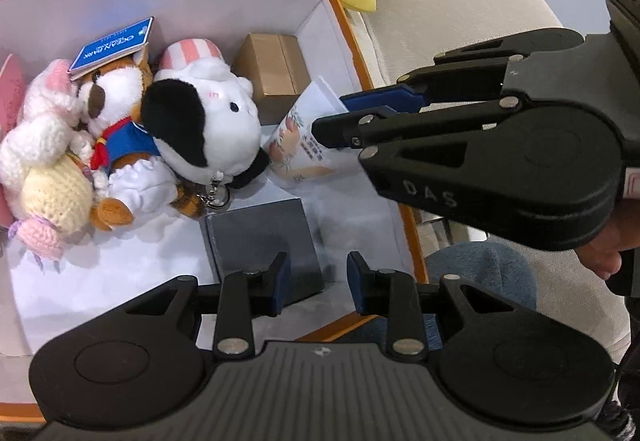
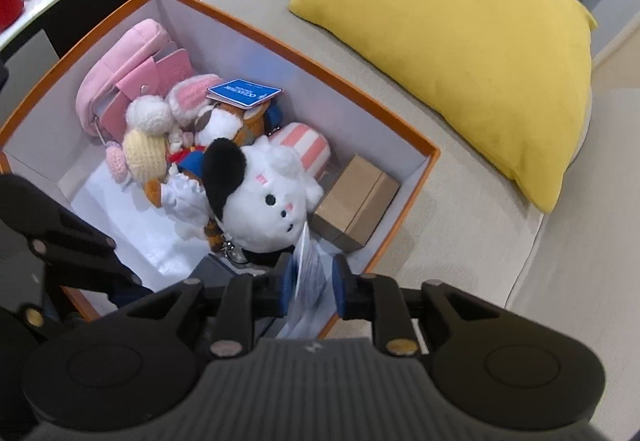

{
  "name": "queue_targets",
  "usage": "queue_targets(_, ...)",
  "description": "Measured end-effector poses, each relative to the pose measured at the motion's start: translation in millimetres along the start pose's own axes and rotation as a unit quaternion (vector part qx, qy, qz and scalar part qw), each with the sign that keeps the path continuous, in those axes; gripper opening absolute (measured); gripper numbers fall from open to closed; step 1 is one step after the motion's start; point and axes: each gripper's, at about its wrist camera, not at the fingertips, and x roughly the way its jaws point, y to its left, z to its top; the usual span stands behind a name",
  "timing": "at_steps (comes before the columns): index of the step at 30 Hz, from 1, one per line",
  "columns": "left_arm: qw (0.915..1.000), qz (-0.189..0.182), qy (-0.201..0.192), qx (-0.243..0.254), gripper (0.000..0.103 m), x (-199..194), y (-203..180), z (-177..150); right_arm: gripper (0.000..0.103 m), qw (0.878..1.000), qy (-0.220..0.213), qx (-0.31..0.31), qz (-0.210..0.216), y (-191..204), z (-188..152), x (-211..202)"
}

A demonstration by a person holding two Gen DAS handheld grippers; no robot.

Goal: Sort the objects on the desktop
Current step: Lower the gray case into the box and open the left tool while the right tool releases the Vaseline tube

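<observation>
The orange-rimmed cardboard box [image 2: 430, 153] has smooth matt white walls. Inside, the fluffy black-and-white plush cat [image 2: 260, 201] lies beside a rough crocheted cream-and-pink yarn doll [image 1: 44, 161], a plain matt brown cardboard carton [image 2: 356, 201] and a glossy printed white paper packet [image 1: 300, 137]. The yellow cushion [image 2: 460, 41] looks soft, velvety cloth.

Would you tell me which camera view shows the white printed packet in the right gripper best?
The left wrist view: the white printed packet shows its printed face there, with the right gripper at its edge. The right wrist view shows it only edge-on and blurred between the fingers.
</observation>
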Motion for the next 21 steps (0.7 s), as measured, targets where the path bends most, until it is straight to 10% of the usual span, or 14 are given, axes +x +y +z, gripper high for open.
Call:
queue_targets(6, 0.9991, 0.035, -0.017, -0.013, 0.035, -16, 12, 0, 0.004, 0.999, -0.014, 0.037, -0.01, -6, -1, 0)
queue_targets(11, 0.9969, 0.066, -0.004, -0.043, 0.058, -13, 26, 2, 0.003, 0.997, -0.04, 0.055, -0.034, -3, -1, -3)
queue_targets(21, 0.9931, 0.084, 0.058, -0.057, 0.058, 24, 34, 9, 0.009, 0.996, -0.05, 0.066, -0.011, -8, -9, -9)
